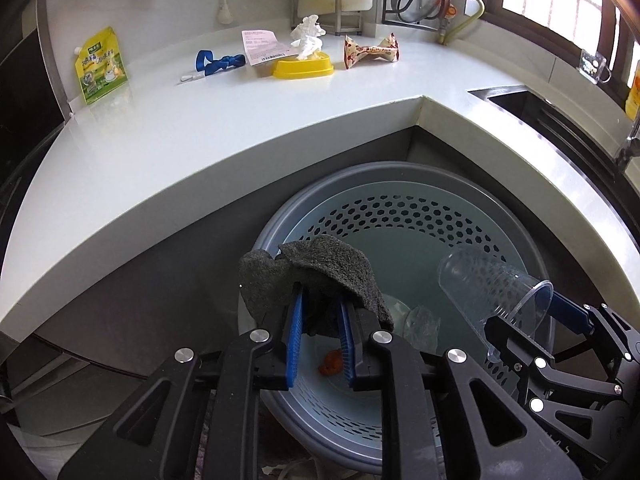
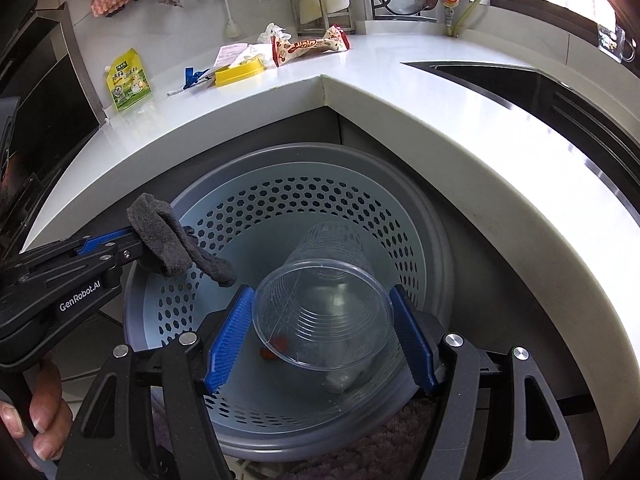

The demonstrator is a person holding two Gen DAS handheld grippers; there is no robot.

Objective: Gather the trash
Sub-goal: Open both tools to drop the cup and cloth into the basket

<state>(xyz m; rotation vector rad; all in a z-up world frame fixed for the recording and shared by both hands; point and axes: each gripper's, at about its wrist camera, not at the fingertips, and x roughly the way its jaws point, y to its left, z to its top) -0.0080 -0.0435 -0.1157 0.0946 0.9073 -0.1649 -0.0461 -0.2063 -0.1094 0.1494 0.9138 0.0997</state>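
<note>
while over the bin (image 1: 400,208), grey cloth (image 1: 320,268) between left jaws, cup (image 2: 324,300) between right

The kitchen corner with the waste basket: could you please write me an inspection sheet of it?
Surface: white countertop, L-shaped, wraps the corner.
Job's things: grey scouring pad and clear plastic cup, both over the perforated waste basket; orange scraps inside.
Clutter: yellow dish with crumpled tissue, snack wrapper, green pouch, blue strap, paper slip.
Grippers: left hand-held gripper has the pad between its pads; right hand-held gripper clamps the cup.
Cables: nothing seen.
Surroundings: sink, window, pot rack, hanging utensils.
</note>
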